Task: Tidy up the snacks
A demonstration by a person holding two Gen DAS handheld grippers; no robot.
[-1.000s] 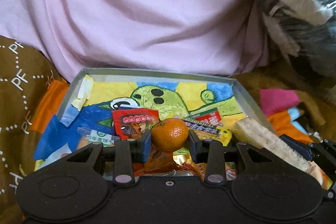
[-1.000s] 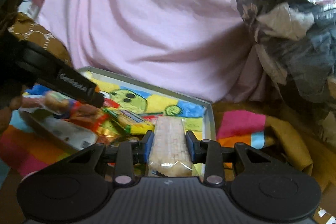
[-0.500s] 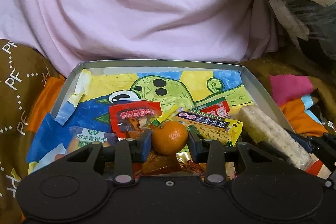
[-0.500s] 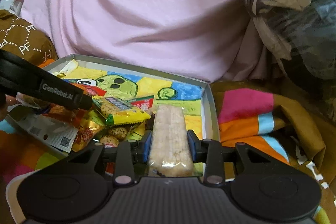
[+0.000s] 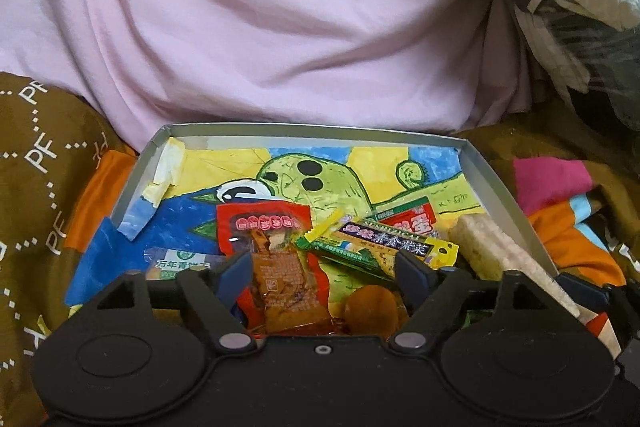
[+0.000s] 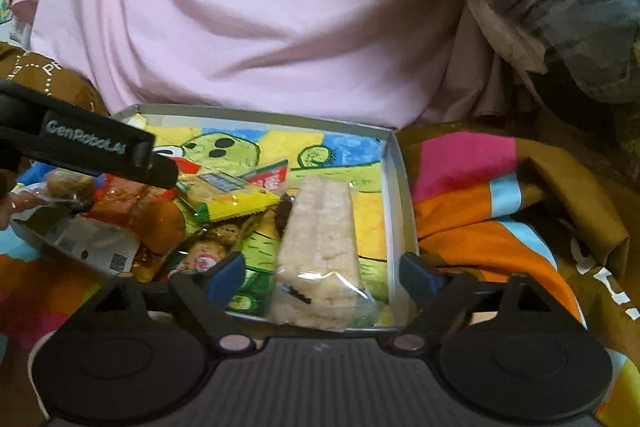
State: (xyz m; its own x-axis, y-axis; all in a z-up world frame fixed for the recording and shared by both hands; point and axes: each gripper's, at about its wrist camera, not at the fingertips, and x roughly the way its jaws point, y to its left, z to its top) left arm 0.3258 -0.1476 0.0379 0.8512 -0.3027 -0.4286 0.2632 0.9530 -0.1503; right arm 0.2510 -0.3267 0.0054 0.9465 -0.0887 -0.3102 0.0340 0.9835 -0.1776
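Both claws let go! The right claw [image 6: 320,275] has just sprung apart, and the rice cracker bar [image 6: 320,247] lies free between its fingers, no longer pinched, in the painted tray [image 6: 394,187] by the right wall, long axis running away from the camera toward the far rim. The left claw [image 5: 318,275] has just opened too; its orange [image 5: 372,311] has dropped low among the wrappers, with the yellow-green packet [image 5: 380,251] lying crosswise just beyond.
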